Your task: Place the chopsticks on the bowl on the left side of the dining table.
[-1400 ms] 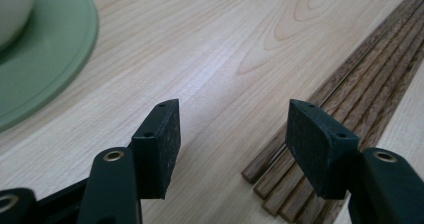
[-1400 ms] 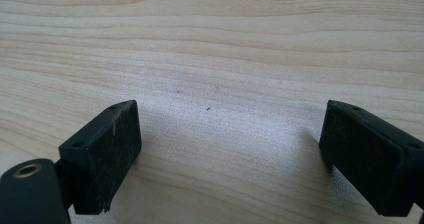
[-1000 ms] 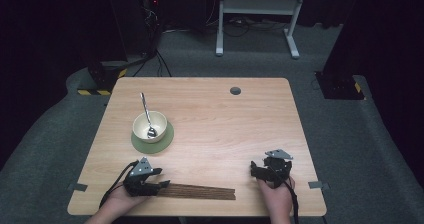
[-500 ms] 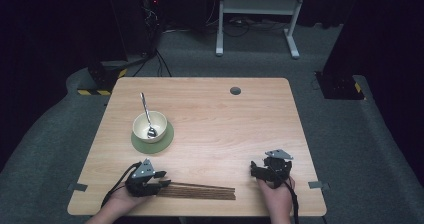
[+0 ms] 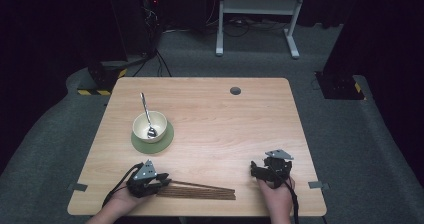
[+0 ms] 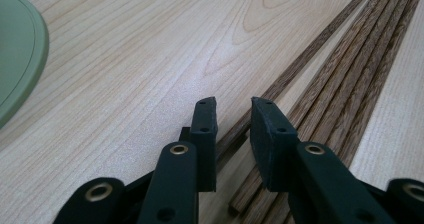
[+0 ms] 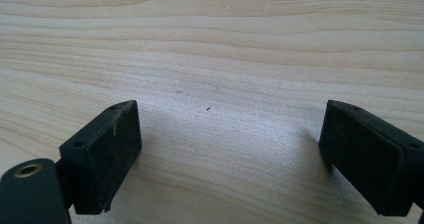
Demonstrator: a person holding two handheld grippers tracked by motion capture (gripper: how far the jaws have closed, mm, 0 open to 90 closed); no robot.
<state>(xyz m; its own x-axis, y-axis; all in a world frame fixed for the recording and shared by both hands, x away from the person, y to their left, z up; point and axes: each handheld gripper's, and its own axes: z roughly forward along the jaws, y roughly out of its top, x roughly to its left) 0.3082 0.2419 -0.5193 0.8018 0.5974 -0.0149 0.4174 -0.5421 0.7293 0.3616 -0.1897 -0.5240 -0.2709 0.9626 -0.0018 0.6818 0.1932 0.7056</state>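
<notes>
High view first: light wooden table (image 5: 215, 134) with a cream bowl (image 5: 149, 126) sitting on a round green mat (image 5: 165, 140), left of centre, and a metal spoon (image 5: 146, 114) standing in the bowl with its handle leaning toward the far side. Near the front edge there's a bundle of dark wooden chopsticks (image 5: 200, 190) lying flat, running left to right. The left gripper (image 5: 161, 180) sits right at the bundle's left end, and the right gripper (image 5: 256, 170) rests well apart on bare wood at the right.

Left gripper view: jaws are only slightly parted, a narrow gap between them, sitting over the ends of the chopsticks (image 6: 320, 84); can't tell if they're touching one. Edge of the green mat (image 6: 20, 59) at far left.

Right gripper view: jaws spread wide over plain tabletop (image 7: 215, 59), nothing between them.
</notes>
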